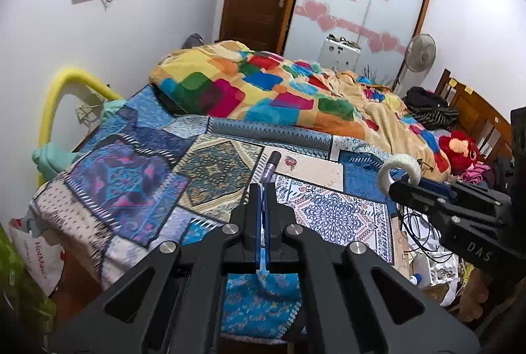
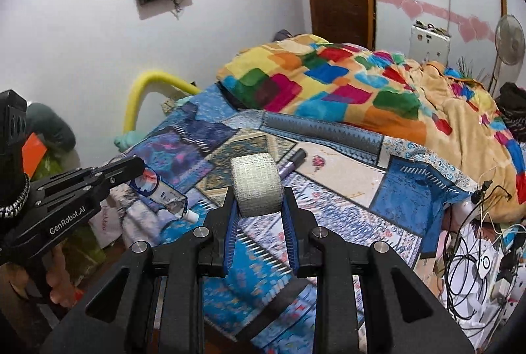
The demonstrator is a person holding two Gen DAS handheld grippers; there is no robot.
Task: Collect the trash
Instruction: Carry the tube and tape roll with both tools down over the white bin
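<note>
We hold our left gripper [image 1: 263, 189], jaws pinching a toothpaste tube [image 2: 164, 192], and right gripper [image 2: 258, 199], jaws pinching a bandage roll [image 2: 256, 186], above the bed [image 1: 328, 212].

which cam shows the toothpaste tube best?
Right wrist view: the toothpaste tube shows side-on, cap end down, clamped in the left gripper. In the left wrist view it is nearly hidden, only a thin edge showing between that gripper's closed fingers.
</note>
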